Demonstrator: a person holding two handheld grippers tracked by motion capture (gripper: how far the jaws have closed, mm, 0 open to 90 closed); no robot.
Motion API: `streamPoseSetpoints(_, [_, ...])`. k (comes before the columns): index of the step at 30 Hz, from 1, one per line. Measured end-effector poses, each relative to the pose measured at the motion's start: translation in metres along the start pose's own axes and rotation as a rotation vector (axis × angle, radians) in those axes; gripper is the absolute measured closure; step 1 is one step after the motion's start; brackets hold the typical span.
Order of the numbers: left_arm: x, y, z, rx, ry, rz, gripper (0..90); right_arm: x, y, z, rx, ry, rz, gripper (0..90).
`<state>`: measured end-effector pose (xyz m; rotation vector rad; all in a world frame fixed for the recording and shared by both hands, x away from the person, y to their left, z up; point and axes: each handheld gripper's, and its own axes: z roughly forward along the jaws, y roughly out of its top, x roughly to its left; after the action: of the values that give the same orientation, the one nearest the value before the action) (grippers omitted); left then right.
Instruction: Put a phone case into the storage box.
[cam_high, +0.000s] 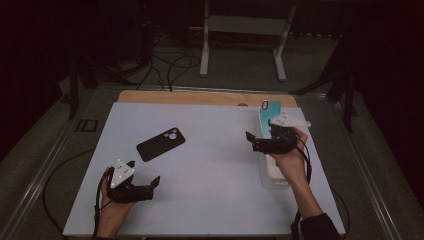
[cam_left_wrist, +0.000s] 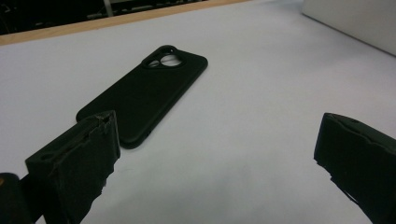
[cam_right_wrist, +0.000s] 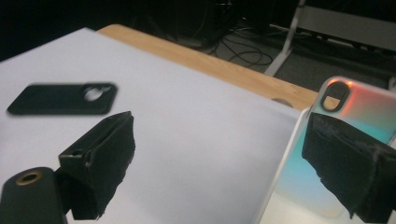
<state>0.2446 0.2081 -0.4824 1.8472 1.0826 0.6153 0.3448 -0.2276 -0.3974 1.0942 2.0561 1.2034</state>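
We note the right gripper (cam_high: 264, 137), jaws parted, beside the tilted iridescent phone (cam_high: 267, 116) over the white box (cam_high: 274, 175), while the left gripper (cam_high: 144, 176) gapes empty near the black case (cam_high: 160, 144), well apart from that box.

In the right gripper view, the black phone case (cam_right_wrist: 63, 98) is motion-blurred, and the iridescent phone case (cam_right_wrist: 327, 154) is cut off by the right and bottom edges (one black jaw covers part of it). In the high view, the white box (cam_high: 274, 172) lies partly beneath the right hand (cam_high: 290, 160).
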Motion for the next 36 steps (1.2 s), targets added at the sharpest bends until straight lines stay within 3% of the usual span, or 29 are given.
streamPoseSetpoints(2, [0.000, 0.001, -0.001, -0.003, 0.001, -0.001, 0.7, 0.006, -0.008, -0.007, -0.005, -0.002, -0.020, 9.3])
streamPoseSetpoints(10, [0.001, 0.002, -0.003, -0.013, 0.007, -0.005, 0.7, 0.017, -0.042, -0.031, -0.070, 0.042, -0.009, 9.7])
streamPoseSetpoints(16, [0.002, 0.002, -0.005, -0.032, 0.006, -0.008, 0.7, 0.020, -0.052, -0.035, -0.078, 0.058, -0.004, 9.7])
streamPoseSetpoints(17, [0.002, 0.003, -0.005, -0.036, 0.006, -0.010, 0.7, 0.027, -0.075, -0.044, -0.126, 0.070, 0.006, 9.7])
streamPoseSetpoints(21, [0.002, 0.003, -0.007, -0.054, 0.002, -0.008, 0.7, 0.032, -0.092, -0.055, -0.173, 0.080, 0.012, 9.6])
streamPoseSetpoints(24, [0.001, 0.004, -0.009, -0.064, 0.002, -0.006, 0.7, 0.033, -0.099, -0.062, -0.205, 0.089, 0.025, 9.6])
streamPoseSetpoints(26, [0.000, 0.004, -0.010, -0.077, 0.001, 0.001, 0.7, 0.034, -0.101, -0.064, -0.209, 0.077, 0.014, 9.6])
streamPoseSetpoints(36, [-0.002, 0.009, -0.020, -0.142, -0.001, 0.023, 0.7, 0.029, -0.113, -0.071, -0.236, 0.083, 0.064, 9.6])
